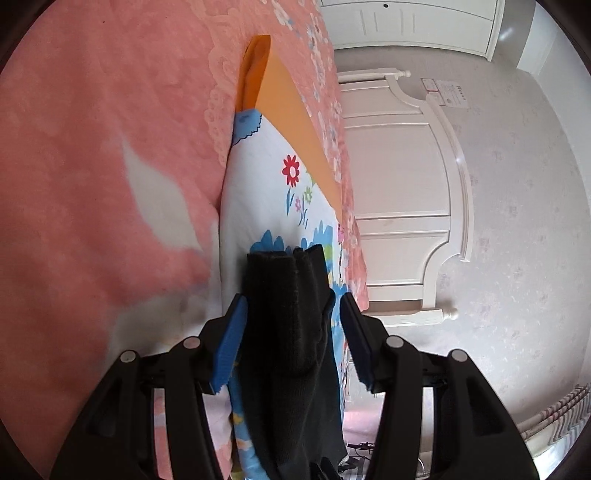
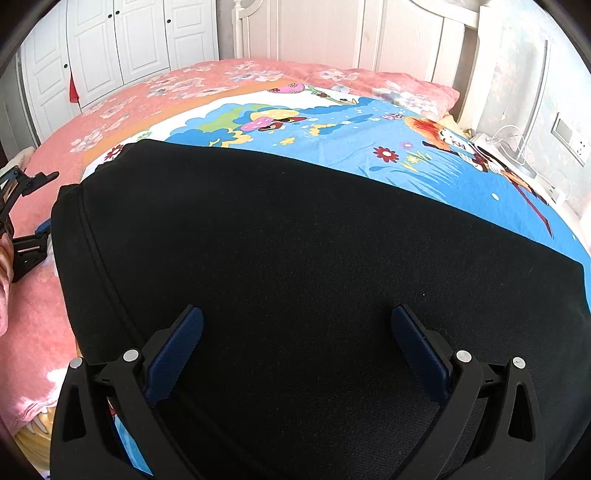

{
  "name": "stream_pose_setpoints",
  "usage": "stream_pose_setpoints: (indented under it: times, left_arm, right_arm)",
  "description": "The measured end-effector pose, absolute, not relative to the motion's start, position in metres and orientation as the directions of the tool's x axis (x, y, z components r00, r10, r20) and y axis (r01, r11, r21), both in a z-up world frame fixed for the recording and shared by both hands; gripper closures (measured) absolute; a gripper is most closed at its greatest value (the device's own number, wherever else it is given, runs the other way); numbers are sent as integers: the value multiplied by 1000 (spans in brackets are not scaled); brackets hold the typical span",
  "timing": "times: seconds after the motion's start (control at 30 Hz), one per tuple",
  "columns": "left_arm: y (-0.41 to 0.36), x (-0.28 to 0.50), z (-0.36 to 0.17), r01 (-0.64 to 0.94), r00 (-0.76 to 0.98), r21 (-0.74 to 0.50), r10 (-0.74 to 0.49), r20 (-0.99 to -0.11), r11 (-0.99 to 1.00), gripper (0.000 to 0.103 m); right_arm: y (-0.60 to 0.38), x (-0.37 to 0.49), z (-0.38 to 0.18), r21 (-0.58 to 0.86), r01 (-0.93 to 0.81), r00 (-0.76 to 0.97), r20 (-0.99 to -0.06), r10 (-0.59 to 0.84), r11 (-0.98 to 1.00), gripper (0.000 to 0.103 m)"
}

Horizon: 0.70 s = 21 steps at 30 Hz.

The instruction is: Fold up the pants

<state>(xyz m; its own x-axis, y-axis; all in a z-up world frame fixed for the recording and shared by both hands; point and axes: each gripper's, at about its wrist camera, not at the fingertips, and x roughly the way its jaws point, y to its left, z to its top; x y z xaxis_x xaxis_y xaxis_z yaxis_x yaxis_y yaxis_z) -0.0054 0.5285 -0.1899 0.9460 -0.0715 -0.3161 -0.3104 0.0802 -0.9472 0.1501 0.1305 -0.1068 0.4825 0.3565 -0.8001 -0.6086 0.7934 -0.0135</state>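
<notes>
The black pants (image 2: 295,229) lie spread flat over a cartoon-print sheet (image 2: 424,162) on the bed. My right gripper (image 2: 295,321) hovers open just above them, its blue pads (image 2: 184,343) wide apart with nothing pinched. At the pants' left edge is my left gripper (image 2: 46,203), rolled onto its side. In the left wrist view a thick folded edge of the pants (image 1: 288,314) sits between the jaws of the left gripper (image 1: 291,299). One pad (image 1: 231,343) is against the cloth and a thin gap shows at the other, so it is open.
Pink floral bedding (image 2: 122,107) surrounds the sheet, with an orange border (image 1: 288,107). A white headboard (image 2: 314,33) and wardrobe (image 2: 110,40) stand behind. Cables and a wall socket (image 2: 569,136) are at the right. A hand (image 2: 5,273) shows at the left edge.
</notes>
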Motion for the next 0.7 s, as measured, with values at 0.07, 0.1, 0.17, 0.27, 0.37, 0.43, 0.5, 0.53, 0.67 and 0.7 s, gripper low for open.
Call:
stream_pose_setpoints:
  times: [0.07,0.1,0.17,0.27,0.37,0.43,0.5,0.53,0.67,0.7]
  left_arm:
    - [529,0,-191,-330,937,-939,-90,-339,96,52]
    - [530,3,-191,-326,936,-939,-103,-337,106,52]
    - [530,7,-193,-333,931,-936,-115,-346,115,54]
    - [528,15,-196,-326,929,-936,-140,-343,133,62]
    - [524,26,-196,-345,910,-919,-171,-377,191,71]
    - [524,32,-200,-372,894,-903,-179,-411,216,79]
    - [525,31,-206,-364,899,-910,-180,-399,200,82]
    - [525,31,-206,-362,900,-910,-179,-398,203,83]
    - [525,30,-209,-356,900,-910,-185,-396,213,83]
    - [525,30,-209,-354,900,-910,-187,-394,214,83]
  right_arm:
    - [130,150,-107,-13,-608,482,-800,357,793,4]
    - [130,150,-107,-13,-608,483,-800,357,794,4]
    - [130,150,-107,-12,-608,482,-800,357,794,4]
    - [130,150,-107,-13,-608,483,-800,357,794,4]
    - [131,150,-107,-13,-608,483,-799,357,794,4]
    - [130,150,-107,-13,-609,483,-799,358,793,4]
    - [130,150,-107,-12,-609,483,-799,358,793,4]
    - [130,150,-107,-12,-609,483,-799,358,793,4]
    - [131,149,-107,-16,-608,485,-799,356,794,4]
    - [130,150,-106,-15,-608,485,-799,356,794,4]
